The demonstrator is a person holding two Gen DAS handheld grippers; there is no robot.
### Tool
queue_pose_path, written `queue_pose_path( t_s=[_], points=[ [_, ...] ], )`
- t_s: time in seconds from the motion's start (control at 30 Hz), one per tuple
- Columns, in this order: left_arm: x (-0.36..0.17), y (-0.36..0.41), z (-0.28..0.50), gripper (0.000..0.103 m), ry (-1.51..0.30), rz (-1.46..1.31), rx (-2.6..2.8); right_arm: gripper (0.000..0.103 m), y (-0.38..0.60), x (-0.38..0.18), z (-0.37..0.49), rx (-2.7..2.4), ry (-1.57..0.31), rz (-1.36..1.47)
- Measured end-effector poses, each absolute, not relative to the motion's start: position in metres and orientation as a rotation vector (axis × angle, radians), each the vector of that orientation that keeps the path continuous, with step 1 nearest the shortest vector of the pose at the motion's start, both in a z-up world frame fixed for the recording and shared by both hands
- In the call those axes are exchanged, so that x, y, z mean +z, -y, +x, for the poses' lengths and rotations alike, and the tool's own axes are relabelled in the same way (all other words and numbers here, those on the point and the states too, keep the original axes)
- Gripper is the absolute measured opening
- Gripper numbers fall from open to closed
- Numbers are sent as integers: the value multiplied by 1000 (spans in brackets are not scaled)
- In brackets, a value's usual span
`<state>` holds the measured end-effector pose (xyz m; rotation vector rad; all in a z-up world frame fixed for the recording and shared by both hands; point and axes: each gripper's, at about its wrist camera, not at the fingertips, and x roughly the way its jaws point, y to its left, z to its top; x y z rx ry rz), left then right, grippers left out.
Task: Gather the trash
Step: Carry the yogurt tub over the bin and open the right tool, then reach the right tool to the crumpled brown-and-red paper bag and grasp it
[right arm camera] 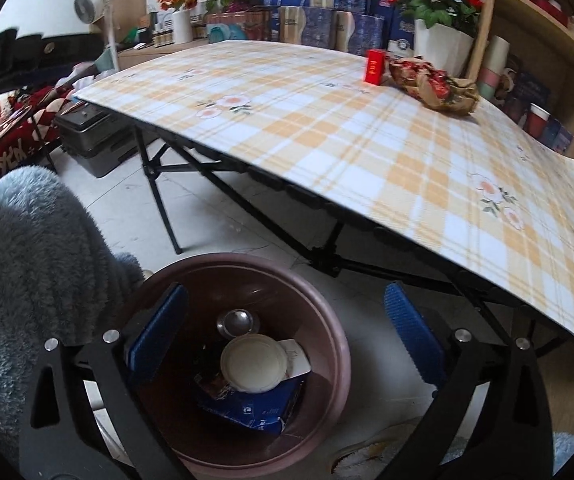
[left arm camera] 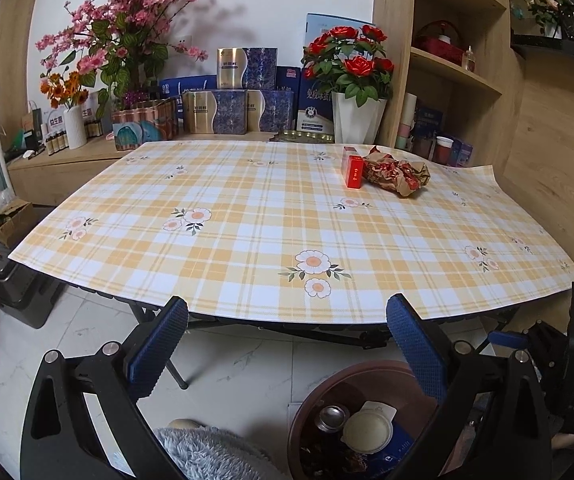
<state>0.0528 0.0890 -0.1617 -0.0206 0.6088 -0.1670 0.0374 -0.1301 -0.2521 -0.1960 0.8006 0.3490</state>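
The right gripper point(right arm camera: 287, 336) hangs wide apart and empty over the bin point(right arm camera: 339, 344), whose contents the left view half hides, that left gripper point(left arm camera: 287, 340) likewise apart, while crumpled wrapper point(left arm camera: 397, 174) and red box point(left arm camera: 353, 172) remain on the tabletop point(left arm camera: 247, 232).

A checked tablecloth point(left arm camera: 247, 208), red roses in a white vase point(left arm camera: 357, 118), stacked blue boxes point(left arm camera: 247, 96).
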Motion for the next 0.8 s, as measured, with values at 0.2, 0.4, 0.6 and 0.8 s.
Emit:
queue_pose_path(
  t_s=[0.2,0.4,0.6,0.8],
  points=[
    [-164,-86,54,97,-618,-2,-170,97,144,-247,43,334,-800,-131],
    [-165,-83,56,97,-630,11,-171,97,159,-239,46,291,-779,-87],
    [-167,-81,57,97,-641,19,-171,97,170,-233,49,254,-758,-50],
    [-169,-79,60,97,-657,23,-171,97,181,-229,51,230,-741,-12]
  ],
)
